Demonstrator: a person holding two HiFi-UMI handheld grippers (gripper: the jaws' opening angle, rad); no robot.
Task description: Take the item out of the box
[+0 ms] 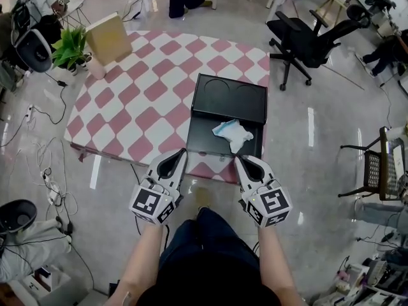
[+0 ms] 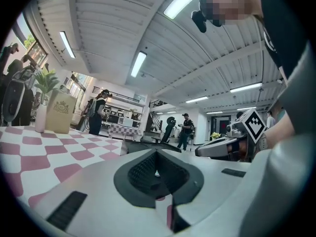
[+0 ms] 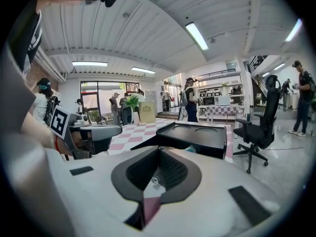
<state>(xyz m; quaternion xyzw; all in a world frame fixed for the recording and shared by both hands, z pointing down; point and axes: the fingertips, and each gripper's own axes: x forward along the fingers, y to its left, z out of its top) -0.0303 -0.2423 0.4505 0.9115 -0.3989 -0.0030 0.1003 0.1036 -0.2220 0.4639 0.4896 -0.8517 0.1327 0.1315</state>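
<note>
R gripper shut, crumpled blue-white item, blk box

**Around the checkered mat**

A pink-and-white checkered mat lies on the glossy grey floor. A tan carton and a potted plant stand side by side at its far left corner. A black office chair stands off its right edge. Cables trail along the left.

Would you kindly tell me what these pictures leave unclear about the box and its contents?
Item: head view, too small to identify; crumpled, pale.
Anything beneath the box lid: head view, covered by it.
Item, right gripper view: mostly hidden behind the right tongs.
</note>
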